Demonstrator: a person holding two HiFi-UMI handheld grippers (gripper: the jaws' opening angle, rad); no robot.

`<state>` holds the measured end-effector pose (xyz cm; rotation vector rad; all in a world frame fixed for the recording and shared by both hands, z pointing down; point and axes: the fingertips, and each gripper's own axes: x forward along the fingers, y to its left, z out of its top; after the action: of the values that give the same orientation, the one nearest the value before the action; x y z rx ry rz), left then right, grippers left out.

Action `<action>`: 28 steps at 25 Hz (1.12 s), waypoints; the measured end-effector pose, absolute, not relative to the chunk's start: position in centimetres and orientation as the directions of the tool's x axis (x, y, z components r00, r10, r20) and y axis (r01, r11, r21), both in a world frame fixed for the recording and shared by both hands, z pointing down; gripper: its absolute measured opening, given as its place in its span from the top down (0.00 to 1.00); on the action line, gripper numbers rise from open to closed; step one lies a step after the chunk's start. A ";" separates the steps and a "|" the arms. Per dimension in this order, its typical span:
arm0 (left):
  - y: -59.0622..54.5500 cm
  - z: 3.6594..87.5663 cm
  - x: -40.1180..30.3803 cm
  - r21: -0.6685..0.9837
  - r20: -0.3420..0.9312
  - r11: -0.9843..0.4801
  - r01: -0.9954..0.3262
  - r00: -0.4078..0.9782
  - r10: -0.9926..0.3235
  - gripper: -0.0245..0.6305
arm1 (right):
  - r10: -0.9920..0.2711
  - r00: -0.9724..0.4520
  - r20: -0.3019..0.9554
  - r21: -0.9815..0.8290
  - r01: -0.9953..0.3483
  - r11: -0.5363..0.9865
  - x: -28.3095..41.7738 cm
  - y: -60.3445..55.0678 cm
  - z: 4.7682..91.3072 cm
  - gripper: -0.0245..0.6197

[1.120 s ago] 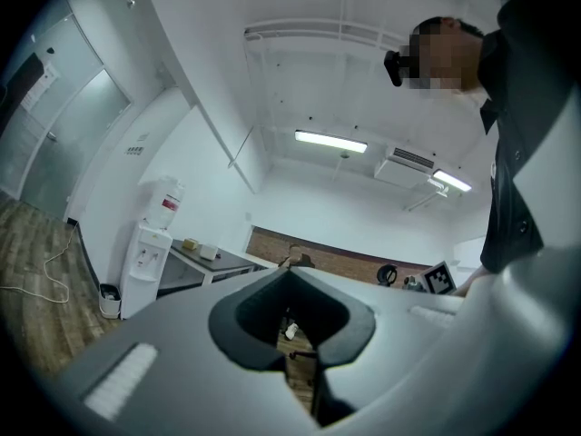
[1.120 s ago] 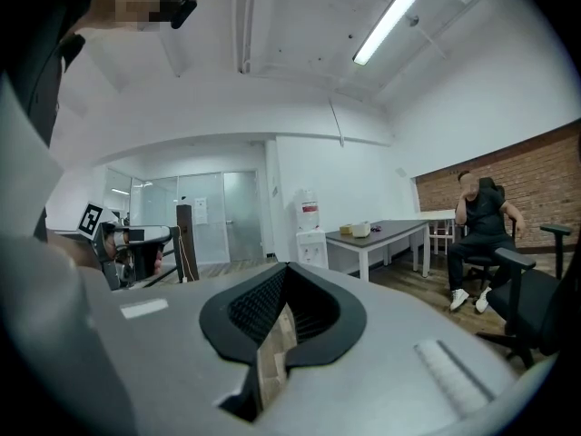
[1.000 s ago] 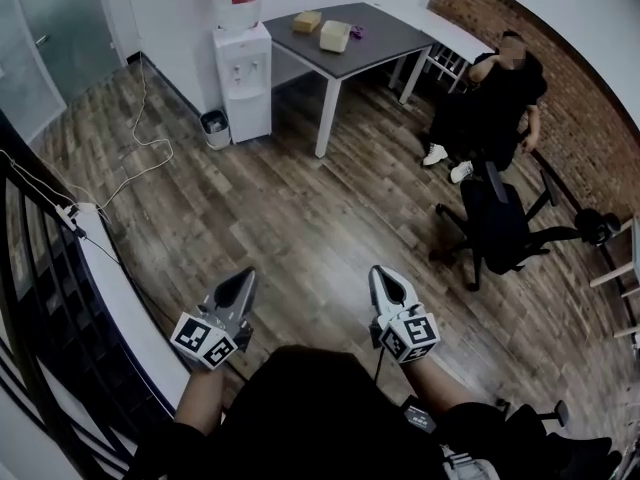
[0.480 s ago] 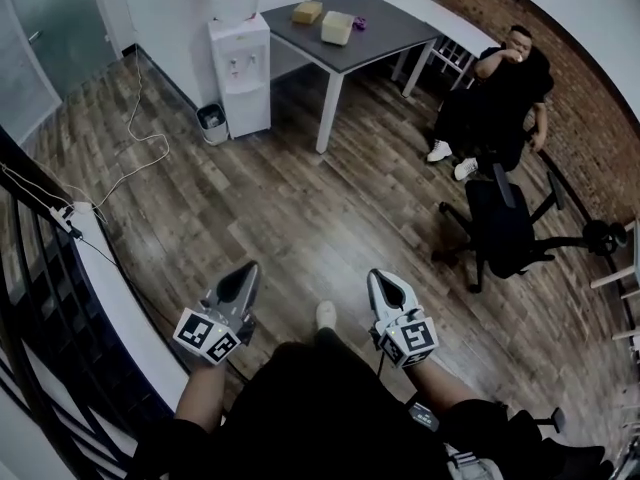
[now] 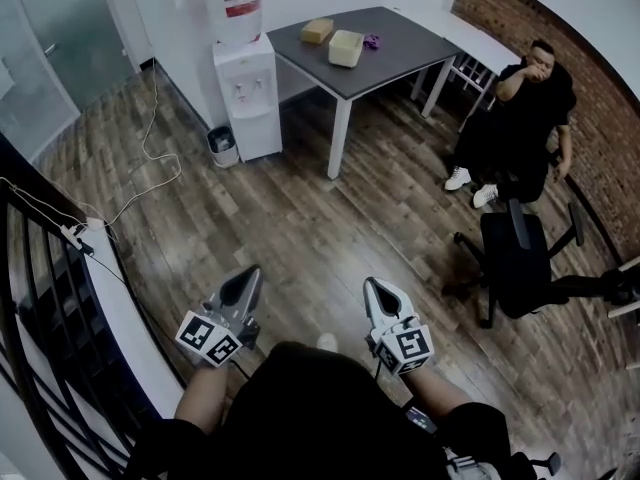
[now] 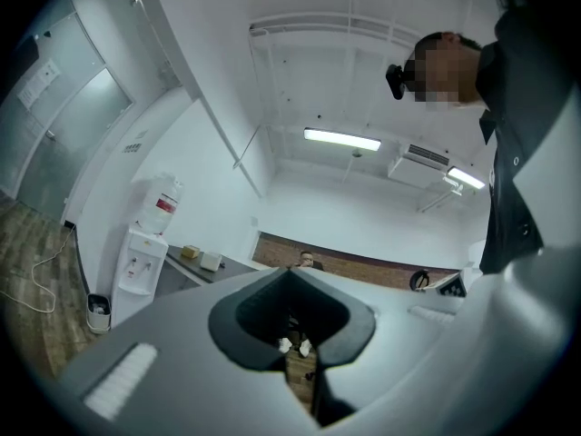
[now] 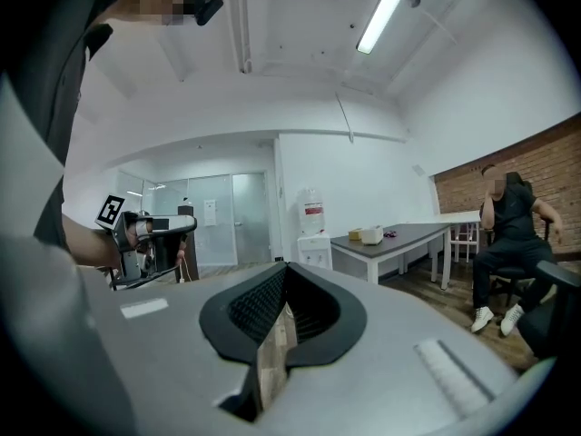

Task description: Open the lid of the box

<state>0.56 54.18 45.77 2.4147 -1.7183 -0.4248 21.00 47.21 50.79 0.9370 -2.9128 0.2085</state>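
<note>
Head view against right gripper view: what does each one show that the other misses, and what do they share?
Only the head view shows the small bin beside the water dispenser and the white cable trailing over the floor. Only the right gripper view shows the ceiling light and looks along the right gripper, whose jaws are together with nothing between them. Both show the grey table carrying a pale box and a tan box, the dispenser, the seated person and the left gripper.

Grey table (image 5: 405, 53), tan box (image 5: 318, 30), cream box (image 5: 346, 48), purple item (image 5: 372, 41)
</note>
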 end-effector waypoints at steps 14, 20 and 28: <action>44.8 45.7 2.1 0.257 -0.114 -0.289 -0.922 0.268 -0.957 0.96 | -0.663 -0.745 0.077 -0.214 -0.662 0.719 26.1 37.3 51.4 0.96; 39.1 46.2 0.9 0.241 -0.123 -0.308 -0.920 0.286 -0.950 0.96 | -0.681 -0.727 0.091 -0.212 -0.682 0.700 24.9 33.2 51.4 0.96; 30.3 45.1 -3.0 0.213 -0.160 -0.389 -0.896 0.361 -0.919 0.96 | -0.728 -0.679 0.095 -0.151 -0.732 0.664 21.5 25.1 49.8 0.96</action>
<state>-2.96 30.33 45.07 2.5169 -1.6837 -0.3867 21.49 25.14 49.77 1.2469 -2.8413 0.2760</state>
